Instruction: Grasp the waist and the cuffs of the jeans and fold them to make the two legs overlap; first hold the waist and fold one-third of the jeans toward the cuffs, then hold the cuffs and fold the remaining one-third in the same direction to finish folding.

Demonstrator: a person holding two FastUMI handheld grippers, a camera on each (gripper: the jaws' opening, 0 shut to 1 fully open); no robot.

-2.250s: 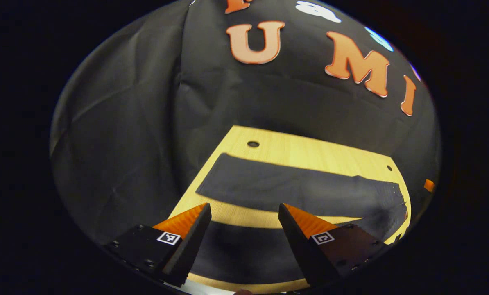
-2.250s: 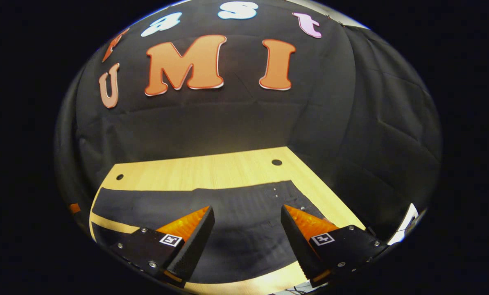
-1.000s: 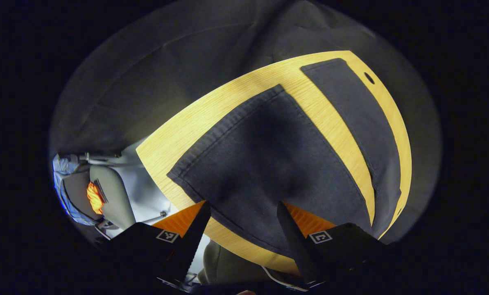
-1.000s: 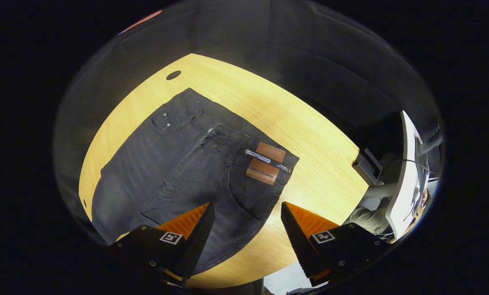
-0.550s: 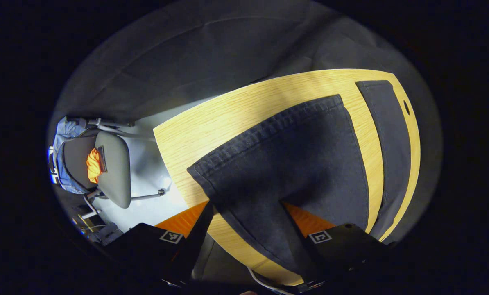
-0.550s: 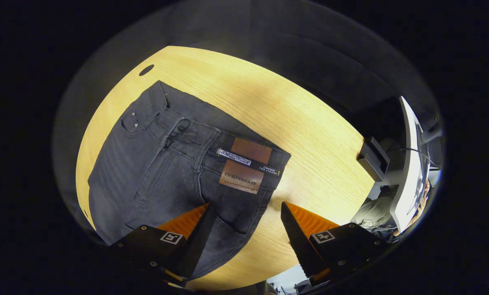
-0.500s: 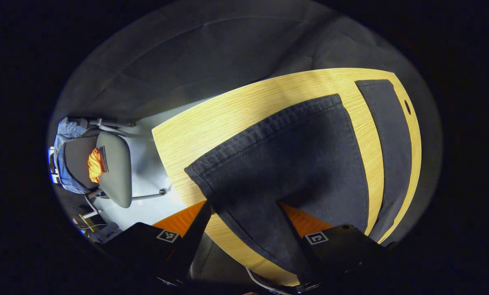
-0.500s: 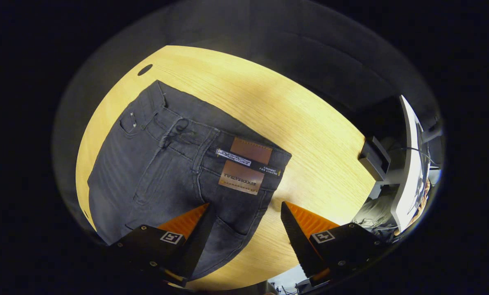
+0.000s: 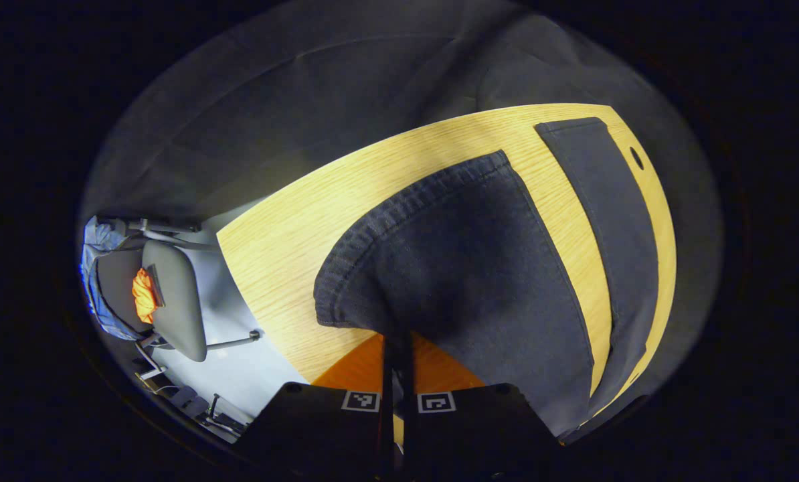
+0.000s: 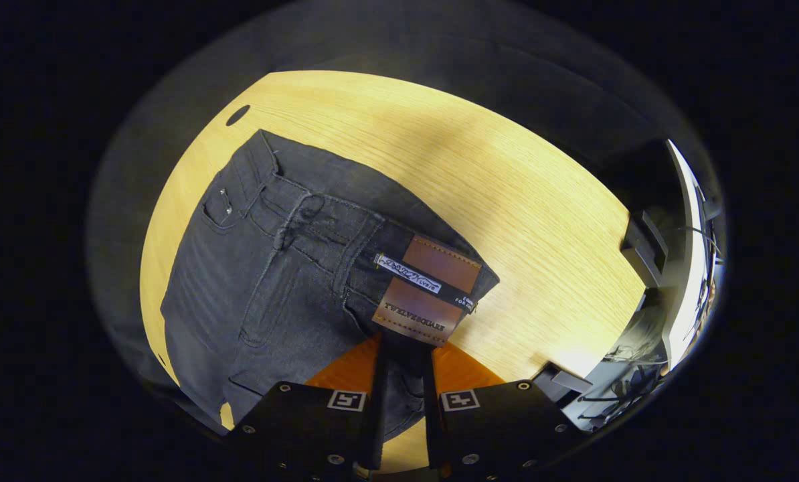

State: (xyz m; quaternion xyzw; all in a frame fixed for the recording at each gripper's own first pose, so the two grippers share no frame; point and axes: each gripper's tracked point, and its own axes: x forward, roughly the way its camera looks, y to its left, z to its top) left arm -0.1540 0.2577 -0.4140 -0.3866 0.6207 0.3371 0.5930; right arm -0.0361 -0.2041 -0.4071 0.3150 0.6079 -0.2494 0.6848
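Jeans [image 10: 286, 268] flat on the table [image 10: 520, 201], chair [image 9: 172, 301] beside it

we see a pale wooden table [image 9: 292, 234], black cloth wall [image 9: 272, 100] behind, a grey chair [image 9: 172, 301] on light floor [image 9: 252, 371].

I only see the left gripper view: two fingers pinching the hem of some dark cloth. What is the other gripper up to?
Observer: The right gripper is shut on the waist end of the jeans, with denim between both fingers.
Operator: Which part of the waist?
Observer: The near corner, just below a brown patch sewn on the waistband.
Operator: Is the waist lifted off anything?
Observer: Away from the grip, it lies flat on the wooden table.
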